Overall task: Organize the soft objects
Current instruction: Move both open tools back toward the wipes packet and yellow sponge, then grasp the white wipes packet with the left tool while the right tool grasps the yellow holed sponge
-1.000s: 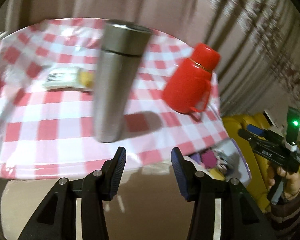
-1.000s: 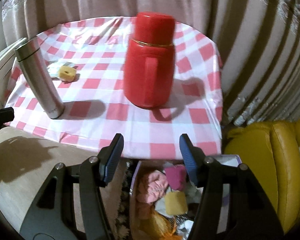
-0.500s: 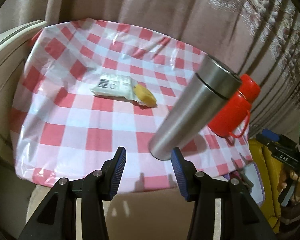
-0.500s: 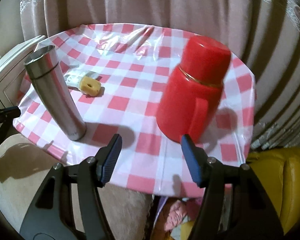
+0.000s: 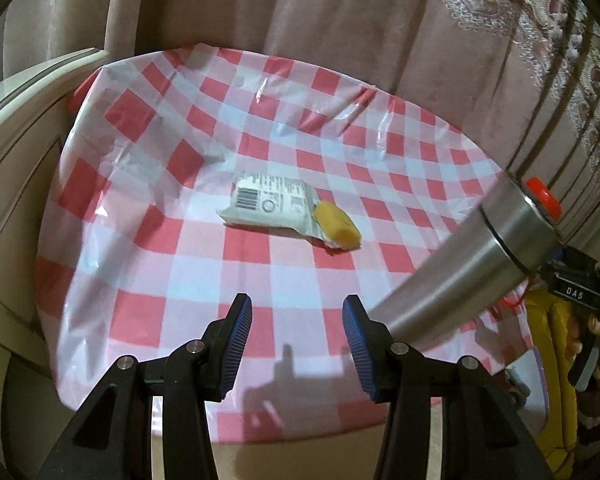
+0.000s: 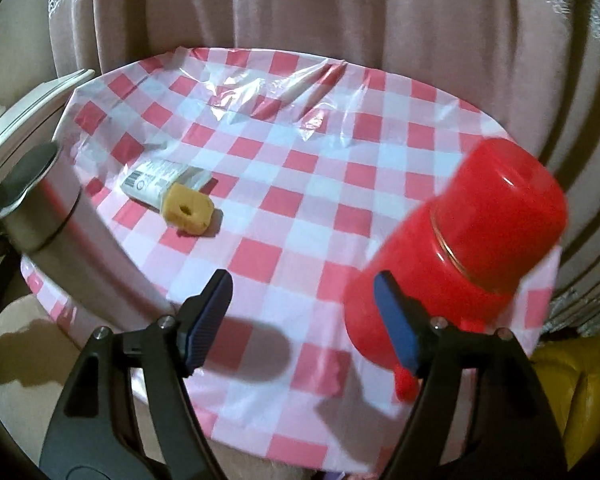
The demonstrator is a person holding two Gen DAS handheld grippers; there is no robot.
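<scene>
Left tool (image 5: 296, 336): hovered over the near edge of the tabletop (image 5: 148, 312), jaws partly apart, nothing between them.
Right tool (image 6: 302, 312): jaws were opening, wide apart, empty; red flask (image 6: 464, 248) stood just behind its right finger.
Steel flask (image 5: 464, 276): stood near the tabletop's near edge, right of the left tool's line; a hard thing, judged no part of the sorting.
Yellow sponge (image 6: 188, 210): lay mid-tabletop, left of centre in the right view, touching the white packet (image 6: 156, 178) beyond it.
Step in hand: judged an approach to the sponge, not yet reached.
Doing it well: pass between the two flasks without knocking either; take the sponge across its short sides, gently, since it would squash; keep the packet's edge out of the jaws.
Far: curtain (image 6: 300, 8) behind the tabletop.
</scene>
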